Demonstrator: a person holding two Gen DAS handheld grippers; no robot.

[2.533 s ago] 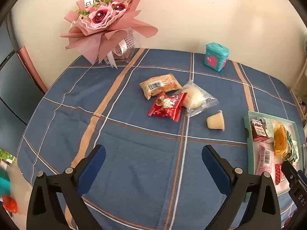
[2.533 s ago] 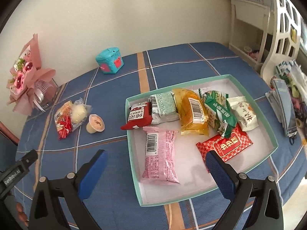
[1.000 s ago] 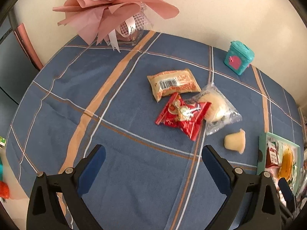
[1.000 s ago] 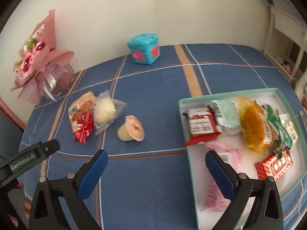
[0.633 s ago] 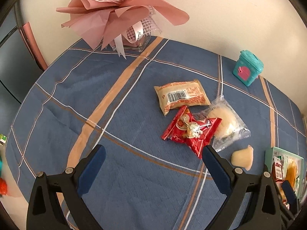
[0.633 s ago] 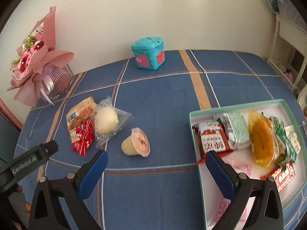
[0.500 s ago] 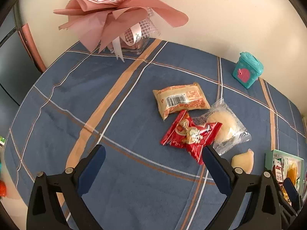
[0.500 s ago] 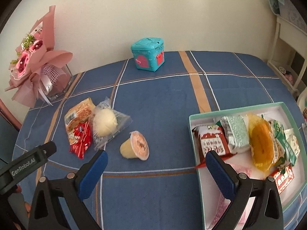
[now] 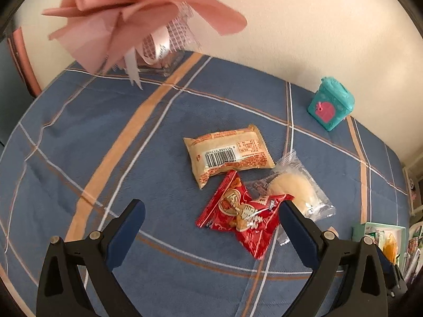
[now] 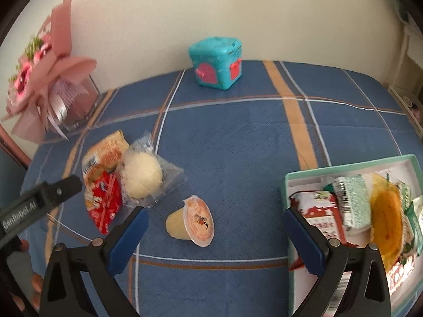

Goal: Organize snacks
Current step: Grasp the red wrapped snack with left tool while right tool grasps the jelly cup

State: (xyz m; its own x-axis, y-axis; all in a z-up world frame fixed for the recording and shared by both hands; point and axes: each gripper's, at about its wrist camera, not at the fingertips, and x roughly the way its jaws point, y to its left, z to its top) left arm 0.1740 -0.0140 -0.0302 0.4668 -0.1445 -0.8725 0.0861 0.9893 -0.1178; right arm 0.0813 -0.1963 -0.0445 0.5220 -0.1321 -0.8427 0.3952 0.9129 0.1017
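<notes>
1. While nothing is gripped, the left gripper (image 9: 210, 224) is held wide open low over the blue plaid tablecloth (image 9: 79, 145), with the crinkled red foil snack packet (image 9: 244, 218) between its blue-padded fingers (image 9: 127, 232).
2. Just behind that packet, a tan barcode-labelled biscuit packet (image 9: 227, 155) and a pale round bun in clear wrap (image 9: 293, 192) are seen touching it.
3. The right gripper (image 10: 215, 237) is likewise spread wide and empty, and a small yellow jelly cup with a peel lid (image 10: 191, 223) is seen lying on its side between its fingers.
4. A mint-green rectangular tray (image 10: 343, 165) filled with wrapped snacks is set at the right.
5. A teal box with pink doors (image 10: 216, 63) and a pink paper-wrapped bouquet (image 10: 45, 74) are stood near the wall.
</notes>
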